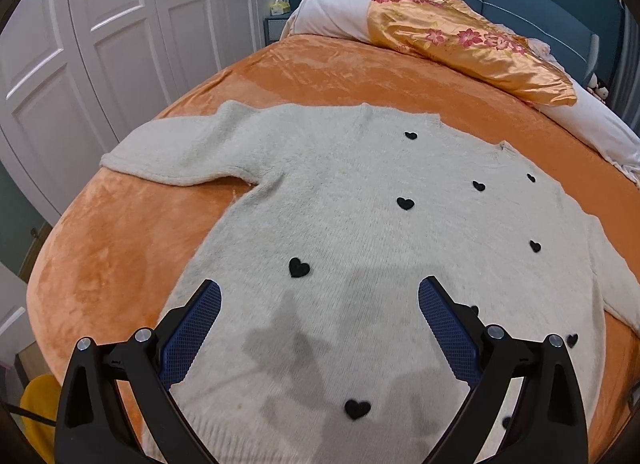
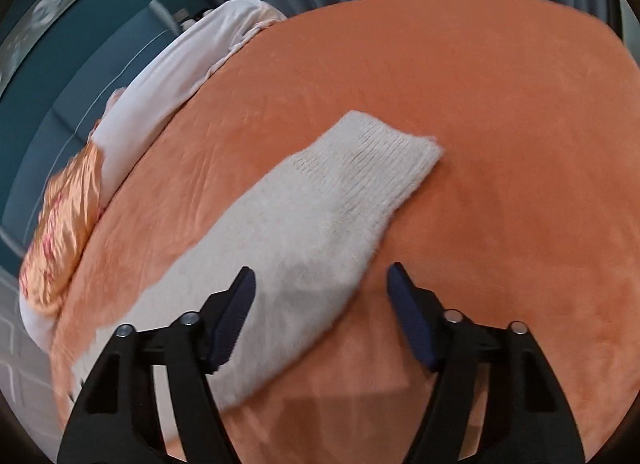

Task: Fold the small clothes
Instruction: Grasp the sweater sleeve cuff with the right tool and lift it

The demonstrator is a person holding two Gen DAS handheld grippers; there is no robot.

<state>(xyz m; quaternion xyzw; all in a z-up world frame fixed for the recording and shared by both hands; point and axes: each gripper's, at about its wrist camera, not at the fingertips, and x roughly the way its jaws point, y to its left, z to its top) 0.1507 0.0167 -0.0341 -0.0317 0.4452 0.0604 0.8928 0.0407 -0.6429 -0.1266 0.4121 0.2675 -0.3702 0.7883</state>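
The left gripper (image 1: 320, 304) is spread wide and holds nothing, hanging over the lower body of the sweater (image 1: 360, 232); its shadow falls on the knit. The sweater lies flat on the orange bed (image 1: 120, 264), one sleeve (image 1: 176, 152) stretched toward the bed's near edge, with bare cover all round it. The right gripper (image 2: 322, 284) is also wide apart and empty, poised above the other sleeve (image 2: 320, 208); the blurred view makes contact hard to judge, though it looks clear. Open blanket lies past the cuff (image 2: 396, 148). Pillows (image 1: 460, 36) line the headboard.
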